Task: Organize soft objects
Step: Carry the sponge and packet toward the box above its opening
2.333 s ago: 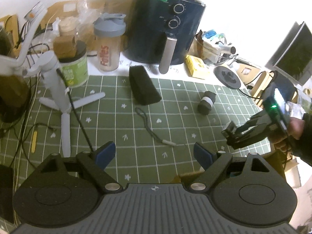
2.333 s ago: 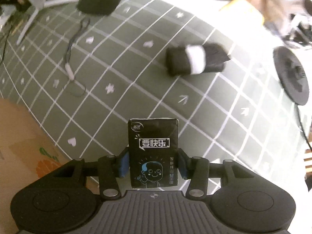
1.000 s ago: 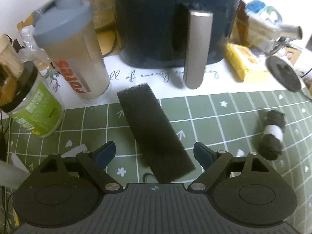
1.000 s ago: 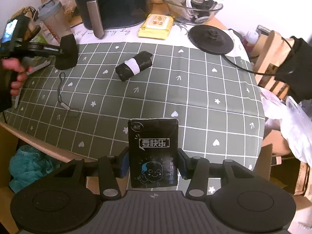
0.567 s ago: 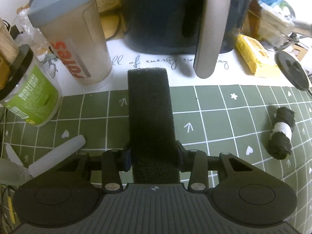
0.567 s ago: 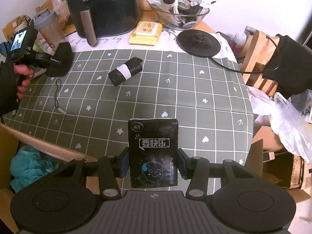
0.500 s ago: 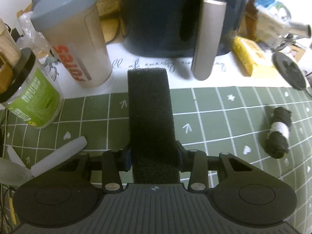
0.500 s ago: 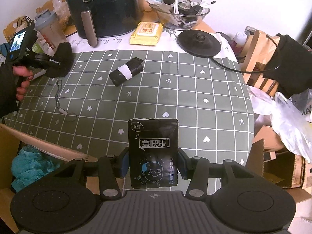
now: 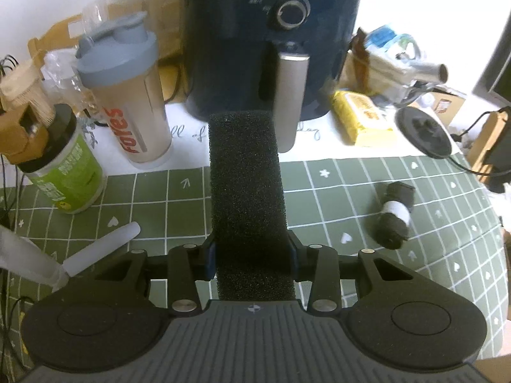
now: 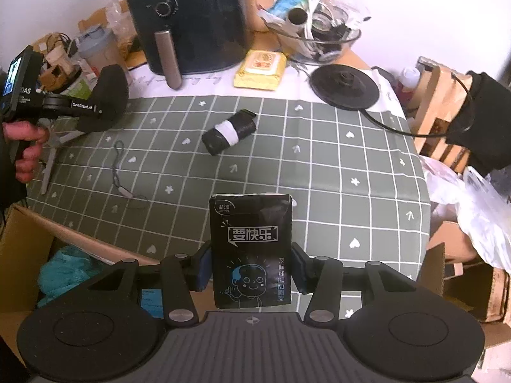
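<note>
My left gripper [image 9: 251,258] is shut on a black foam block [image 9: 246,185] and holds it above the green checked tablecloth [image 9: 351,191]; in the right wrist view the block [image 10: 110,95] is at the far left, clear of the table. My right gripper [image 10: 251,269] is shut on a black tissue pack [image 10: 252,249] with white print, held above the table's front edge. A black roll with a white band [image 10: 230,132] lies on the cloth mid-table; it also shows in the left wrist view [image 9: 394,215].
A dark air fryer [image 9: 271,41], a shaker bottle [image 9: 127,95], a green jar [image 9: 64,166], a yellow wipes pack [image 10: 260,68] and a black round base [image 10: 345,86] stand at the back. A cord [image 10: 119,172] lies on the cloth. A cardboard box with teal cloth [image 10: 64,274] sits below the front edge.
My left gripper has shut on the foam block and lifted it off the cloth. My right gripper has kept the tissue pack and risen away from the table.
</note>
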`<move>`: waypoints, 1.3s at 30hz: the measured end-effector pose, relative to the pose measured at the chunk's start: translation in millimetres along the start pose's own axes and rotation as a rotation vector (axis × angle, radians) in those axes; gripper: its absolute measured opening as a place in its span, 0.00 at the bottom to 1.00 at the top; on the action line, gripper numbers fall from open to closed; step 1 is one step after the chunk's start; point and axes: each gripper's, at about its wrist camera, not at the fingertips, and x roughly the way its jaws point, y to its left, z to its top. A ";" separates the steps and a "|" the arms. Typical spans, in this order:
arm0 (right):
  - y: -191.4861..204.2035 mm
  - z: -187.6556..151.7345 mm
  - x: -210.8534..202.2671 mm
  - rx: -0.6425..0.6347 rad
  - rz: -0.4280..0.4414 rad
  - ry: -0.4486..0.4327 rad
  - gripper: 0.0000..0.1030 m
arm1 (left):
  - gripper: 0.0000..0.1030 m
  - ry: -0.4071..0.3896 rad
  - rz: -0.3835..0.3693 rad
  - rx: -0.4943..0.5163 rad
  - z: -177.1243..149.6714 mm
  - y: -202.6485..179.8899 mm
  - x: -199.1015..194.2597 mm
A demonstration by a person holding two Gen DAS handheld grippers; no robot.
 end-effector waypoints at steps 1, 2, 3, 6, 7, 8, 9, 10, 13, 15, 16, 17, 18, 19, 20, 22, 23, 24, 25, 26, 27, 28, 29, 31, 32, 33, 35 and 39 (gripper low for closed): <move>1.8 0.5 -1.1 -0.006 0.006 -0.002 0.50 | 0.38 -0.007 -0.003 0.004 -1.2 -1.8 -5.6; 3.4 0.9 -2.3 -0.012 0.011 -0.006 0.50 | 0.38 -0.014 -0.010 0.007 -2.2 -3.3 -11.3; 4.8 1.5 -3.2 -0.016 0.016 -0.009 0.50 | 0.38 -0.019 -0.014 0.009 -2.5 -4.1 -15.6; 9.1 3.3 -7.6 -0.024 0.038 -0.021 0.50 | 0.38 -0.034 -0.020 0.005 -5.0 -5.8 -31.5; 10.3 4.0 -9.0 -0.027 0.045 -0.025 0.50 | 0.38 -0.040 -0.023 0.004 -5.9 -6.2 -37.1; 11.6 4.5 -11.1 -0.026 0.056 -0.028 0.50 | 0.38 -0.045 -0.024 0.005 -7.0 -6.4 -41.5; 12.5 5.1 -13.4 -0.021 0.070 -0.032 0.50 | 0.38 -0.050 -0.027 0.004 -8.2 -6.5 -47.0; 13.6 5.5 -15.8 -0.021 0.072 -0.038 0.50 | 0.38 -0.054 -0.032 -0.001 -9.2 -6.6 -53.4; 16.0 5.9 -25.0 -0.011 0.107 -0.057 0.50 | 0.38 -0.066 -0.047 -0.008 -13.9 -9.2 -70.6; 17.6 6.5 -32.2 0.000 0.147 -0.069 0.50 | 0.38 -0.078 -0.062 -0.007 -16.5 -10.5 -82.7; 19.6 6.9 -35.9 -0.010 0.149 -0.074 0.50 | 0.38 -0.082 -0.070 -0.010 -17.9 -11.1 -89.0; 22.5 7.2 -39.4 -0.021 0.151 -0.081 0.50 | 0.38 -0.086 -0.080 -0.010 -19.6 -12.1 -95.0; 24.6 7.5 -42.4 -0.027 0.159 -0.084 0.50 | 0.38 -0.088 -0.088 -0.008 -20.9 -13.8 -99.2; 25.9 7.5 -44.1 -0.028 0.170 -0.084 0.50 | 0.38 -0.090 -0.095 -0.007 -22.6 -15.4 -104.7; 27.4 6.8 -45.0 -0.025 0.185 -0.082 0.50 | 0.38 -0.091 -0.102 -0.007 -25.0 -17.1 -110.0; 30.8 4.5 -45.1 -0.022 0.210 -0.075 0.50 | 0.38 -0.093 -0.120 -0.007 -30.2 -20.2 -120.7; 33.1 2.5 -44.6 -0.020 0.222 -0.068 0.50 | 0.38 -0.094 -0.125 -0.007 -32.7 -21.8 -124.6; 35.4 0.5 -44.3 -0.020 0.230 -0.062 0.50 | 0.38 -0.095 -0.132 -0.005 -35.8 -23.8 -130.0; 38.3 -2.1 -44.0 -0.023 0.237 -0.057 0.50 | 0.38 -0.096 -0.140 -0.004 -38.6 -24.7 -134.5; 40.8 -4.7 -43.4 -0.025 0.244 -0.050 0.50 | 0.38 -0.096 -0.147 -0.003 -41.7 -25.5 -138.9; 42.8 -7.8 -42.5 -0.024 0.251 -0.042 0.50 | 0.38 -0.096 -0.155 -0.002 -45.0 -26.9 -143.7; 44.7 -10.8 -41.0 -0.025 0.257 -0.034 0.50 | 0.38 -0.097 -0.162 -0.001 -47.9 -27.9 -147.8; 46.5 -13.6 -40.0 -0.026 0.260 -0.027 0.50 | 0.38 -0.099 -0.169 0.000 -50.7 -28.6 -151.4; 48.8 -19.4 -36.8 -0.026 0.263 -0.005 0.50 | 0.38 -0.102 -0.176 0.002 -56.2 -30.7 -158.0; 49.8 -21.3 -36.0 -0.024 0.267 0.003 0.50 | 0.38 -0.103 -0.177 0.001 -59.4 -31.7 -161.3; 51.3 -23.2 -35.6 -0.022 0.269 0.013 0.50 | 0.38 -0.102 -0.181 -0.002 -62.2 -32.5 -164.1; 55.7 -26.1 -36.6 -0.021 0.272 0.027 0.50 | 0.38 -0.101 -0.189 -0.007 -68.8 -34.4 -170.0; 66.3 -29.4 -34.5 -0.050 0.296 0.059 0.58 | 0.38 -0.090 -0.207 -0.020 -81.5 -38.4 -180.5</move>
